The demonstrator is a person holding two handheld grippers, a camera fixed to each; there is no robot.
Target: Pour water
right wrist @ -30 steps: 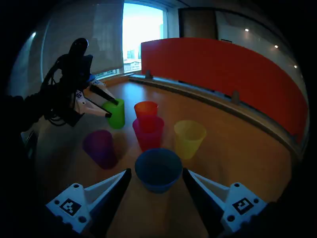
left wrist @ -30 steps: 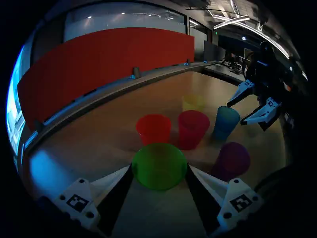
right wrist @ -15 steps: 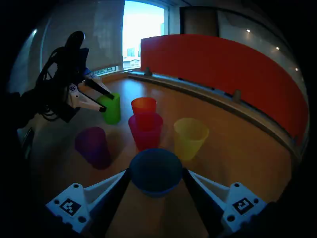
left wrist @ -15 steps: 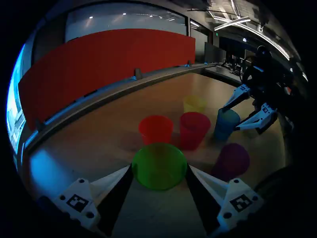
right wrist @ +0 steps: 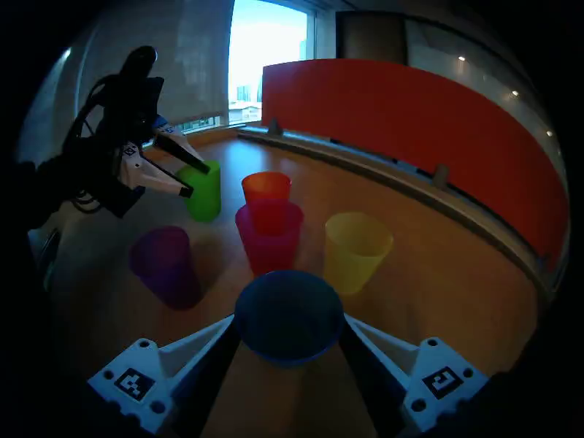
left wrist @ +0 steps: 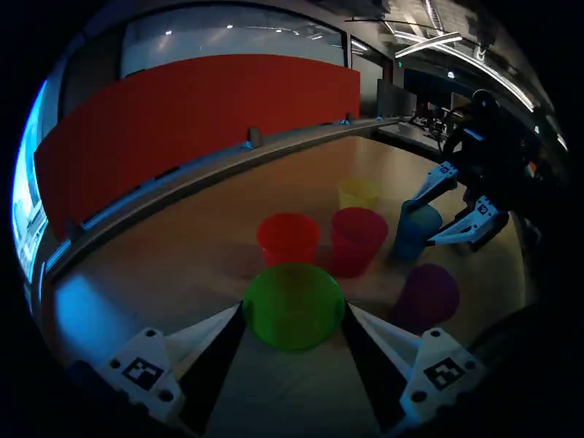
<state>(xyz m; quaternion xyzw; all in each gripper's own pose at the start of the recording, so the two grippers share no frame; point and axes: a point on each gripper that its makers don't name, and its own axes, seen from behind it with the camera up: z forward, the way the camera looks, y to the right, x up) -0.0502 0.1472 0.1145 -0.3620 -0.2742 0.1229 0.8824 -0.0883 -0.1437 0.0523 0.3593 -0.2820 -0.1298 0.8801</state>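
A long wooden counter (left wrist: 182, 241) carries everything. Behind its far edge runs a red partition panel (left wrist: 197, 109). In the right gripper view a bright window (right wrist: 266, 51) stands past the end of that panel.

The left claw (left wrist: 293, 310) is clenched on a green cup (left wrist: 293, 292). Both white fingers press against the cup's sides close to the camera. In the right gripper view the same claw (right wrist: 200, 182) reaches in from the left on its dark handle. There the green cup (right wrist: 203, 201) stands upright at the far left of the group.

The right claw (right wrist: 288, 321) grasps a blue cup (right wrist: 288, 332), one finger touching each side. In the left gripper view this claw (left wrist: 417, 223) comes in from the right, and its two fingers flank the blue cup (left wrist: 411, 235). I cannot tell whether that cup's base rests on the counter.

Four more cups stand upright and untouched between the two held ones. A magenta cup (right wrist: 269, 237) is just beyond the blue one. An orange cup (right wrist: 265, 186) is directly behind it, so close that they overlap. A yellow cup (right wrist: 356, 248) is just to the right of the magenta one. A purple cup (right wrist: 164, 263) stands apart on the left, nearer the green cup.

Whether any cup holds water is too dim to tell.
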